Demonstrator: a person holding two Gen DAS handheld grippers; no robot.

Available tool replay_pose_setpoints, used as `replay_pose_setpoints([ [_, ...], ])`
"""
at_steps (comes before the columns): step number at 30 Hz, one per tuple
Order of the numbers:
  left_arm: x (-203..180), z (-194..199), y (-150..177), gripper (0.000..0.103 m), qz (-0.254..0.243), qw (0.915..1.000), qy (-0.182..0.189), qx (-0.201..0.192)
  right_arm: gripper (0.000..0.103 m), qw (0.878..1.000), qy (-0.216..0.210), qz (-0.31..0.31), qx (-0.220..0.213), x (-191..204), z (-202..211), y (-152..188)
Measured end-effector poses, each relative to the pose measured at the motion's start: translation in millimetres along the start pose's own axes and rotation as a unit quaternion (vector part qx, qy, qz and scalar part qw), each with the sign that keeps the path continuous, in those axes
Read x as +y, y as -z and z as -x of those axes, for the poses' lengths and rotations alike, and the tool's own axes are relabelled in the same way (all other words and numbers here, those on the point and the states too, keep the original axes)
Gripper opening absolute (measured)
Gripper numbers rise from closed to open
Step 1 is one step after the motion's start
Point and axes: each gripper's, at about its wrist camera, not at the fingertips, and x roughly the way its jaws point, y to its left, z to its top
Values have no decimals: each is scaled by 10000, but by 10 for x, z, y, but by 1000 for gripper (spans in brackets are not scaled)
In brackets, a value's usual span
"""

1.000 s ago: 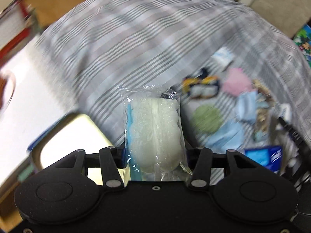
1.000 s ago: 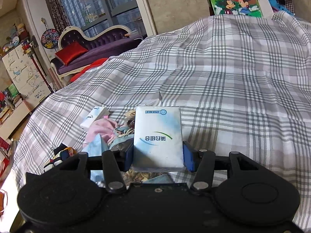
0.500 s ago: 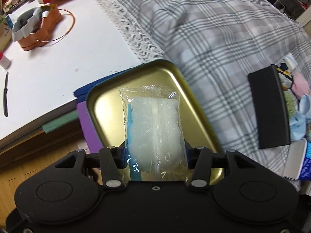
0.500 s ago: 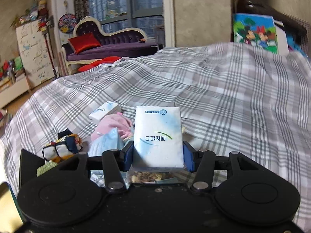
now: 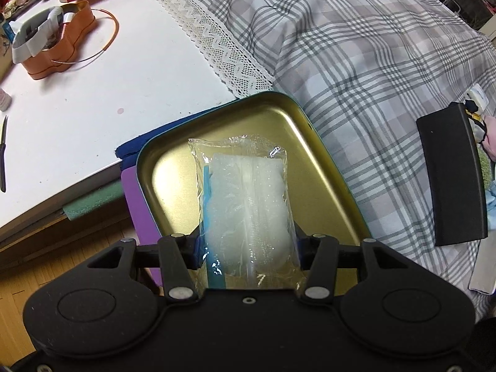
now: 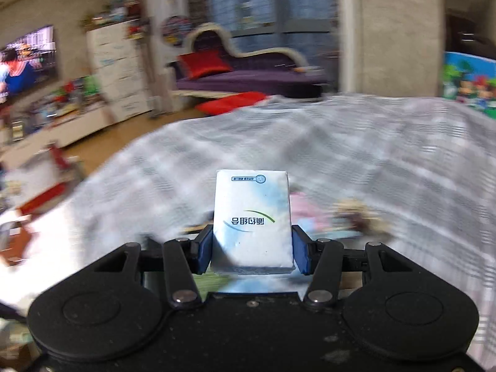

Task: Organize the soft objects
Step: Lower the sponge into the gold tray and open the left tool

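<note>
The left gripper (image 5: 248, 245) pinches one clear packet (image 5: 245, 204) of white sponge, held over a gold tin (image 5: 325, 161) that sits at the edge of a plaid bed (image 5: 356, 62). Beside the tin lies a white table (image 5: 93, 99) with one orange tin (image 5: 59, 37) and a lace trim. One black gripper finger (image 5: 452, 179) lies to the right. The right gripper (image 6: 252, 251) pinches one tissue pack (image 6: 252, 217) above the blurred bed.
</note>
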Motion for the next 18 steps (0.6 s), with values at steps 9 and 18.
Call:
replay_pose_setpoints([
  [9, 27, -122, 29, 49, 126, 9992, -337, 177, 51, 9774, -1404, 416, 1522, 1009, -305, 218],
  [18, 0, -144, 11, 50, 227, 9991, -274, 235, 51, 9513, -1478, 885, 2556, 1512, -627, 737],
])
